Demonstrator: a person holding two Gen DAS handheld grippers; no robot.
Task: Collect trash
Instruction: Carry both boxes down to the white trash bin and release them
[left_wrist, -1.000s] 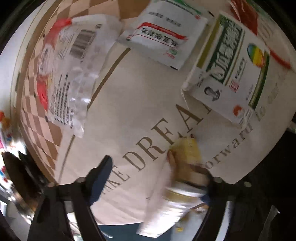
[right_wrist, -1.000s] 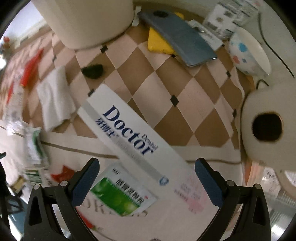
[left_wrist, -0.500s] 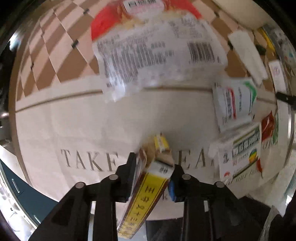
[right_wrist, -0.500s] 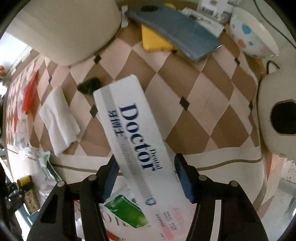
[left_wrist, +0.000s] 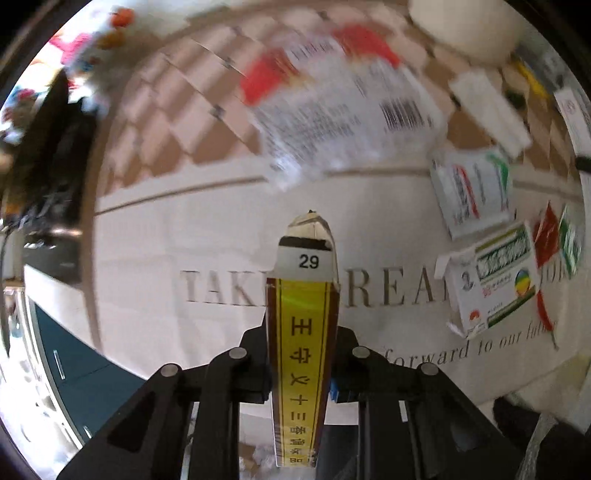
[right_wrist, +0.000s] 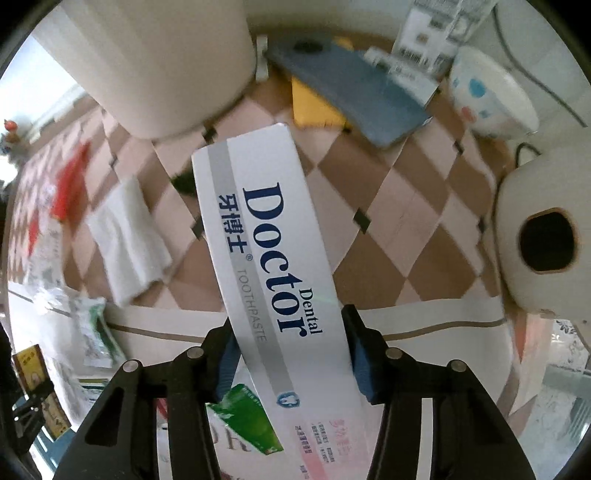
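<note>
Clearly both hands were loaded with trash over the table (left_wrist: 207, 236), whose pale cloth carried large printed lettering (left_wrist: 391, 291) that serves as the landmark. The left gripper (left_wrist: 301, 354) had its jaws closing on a narrow brown-and-yellow box (left_wrist: 303, 332), pinched across its thin sides and standing out over the middle of the lettering; a white panel marked 29 sat near its torn far end. It looked like light, thin cardboard, stiff along its length but easy to crush, so a hold near the middle across the narrow faces seemed right. The right gripper (right_wrist: 290, 350) had its jaws closing on a long white toothpaste box (right_wrist: 273, 258) printed in dark blue with a grey stripe, gripped by its long edges about two thirds down, the far end reaching over the brown-and-pink checked part of the cloth beyond the lettering. That box was probably empty and light, smooth enough to slip and likely to swing from an off-centre hold. More litter lay beyond and beside the lettering: a clear wrapper with a barcode (left_wrist: 351, 110) beyond it, a white sachet (left_wrist: 472, 192) and an open white-and-green medicine box (left_wrist: 491, 280) at its right end, and a folded white tissue (right_wrist: 129, 236) on the checks. A green sachet (right_wrist: 247, 421) lay under the toothpaste box.
</note>
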